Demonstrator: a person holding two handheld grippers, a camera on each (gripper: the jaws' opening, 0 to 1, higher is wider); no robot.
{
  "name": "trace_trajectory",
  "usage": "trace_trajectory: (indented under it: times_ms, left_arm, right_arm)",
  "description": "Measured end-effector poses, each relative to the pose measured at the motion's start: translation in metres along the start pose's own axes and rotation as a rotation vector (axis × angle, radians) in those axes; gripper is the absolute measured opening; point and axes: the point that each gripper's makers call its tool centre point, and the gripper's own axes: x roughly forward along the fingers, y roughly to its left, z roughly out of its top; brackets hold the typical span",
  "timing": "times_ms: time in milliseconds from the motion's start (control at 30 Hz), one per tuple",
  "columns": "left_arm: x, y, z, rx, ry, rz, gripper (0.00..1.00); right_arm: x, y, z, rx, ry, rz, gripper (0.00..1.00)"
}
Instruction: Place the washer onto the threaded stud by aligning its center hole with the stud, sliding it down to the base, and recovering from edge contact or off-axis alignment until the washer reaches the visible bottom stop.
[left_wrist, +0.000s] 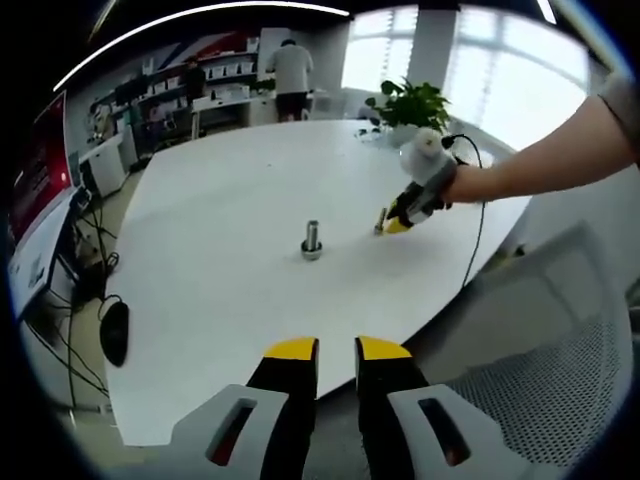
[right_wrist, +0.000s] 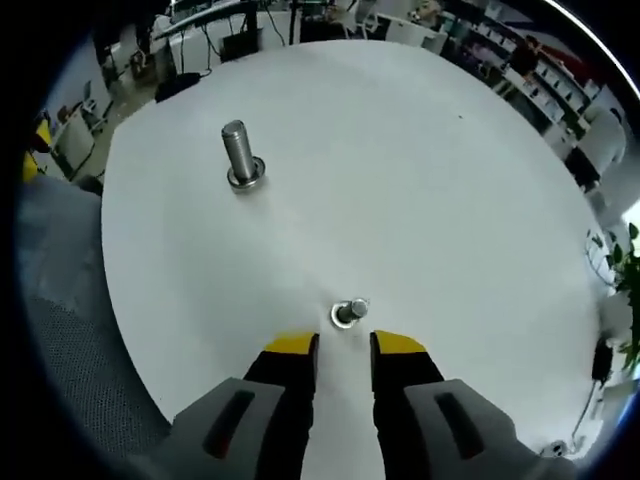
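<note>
Washer (right_wrist: 350, 311) on table (right_wrist: 420, 180), just ahead of open, empty right tool (right_wrist: 343, 344).

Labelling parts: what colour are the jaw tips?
Yellow, on black jaws; clearest on the right gripper in the right gripper view.

It was an office: a large white table (left_wrist: 230, 270), shelving (left_wrist: 200, 75) along the far wall, mesh chair (left_wrist: 545, 360) nearby, potted plant (left_wrist: 410, 102).

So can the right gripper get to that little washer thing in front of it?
Probably yes. The washer lies on bare table just ahead of the right gripper, whose jaws are slightly apart, with nothing between. The stud stands well off to the side.
</note>
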Motion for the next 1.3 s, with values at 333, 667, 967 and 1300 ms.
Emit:
trace_trajectory:
  times_ms: [333, 667, 967, 1300]
  left_arm:
    - [-0.003, -0.001, 0.007, -0.001, -0.041, -0.007, 0.13]
    - [-0.006, -0.005, 0.010, 0.000, -0.071, -0.015, 0.15]
    - [-0.009, -0.007, 0.019, -0.009, -0.120, -0.031, 0.16]
    - [-0.016, -0.014, 0.031, -0.015, -0.196, -0.078, 0.19]
  right_arm:
    - [-0.053, 0.017, -0.009, 0.100, -0.129, -0.011, 0.23]
    - [-0.106, 0.037, -0.014, 0.230, -0.256, -0.017, 0.25]
    - [-0.157, 0.052, -0.015, 0.302, -0.362, -0.016, 0.27]
    - [-0.195, 0.063, -0.016, 0.337, -0.485, -0.059, 0.33]
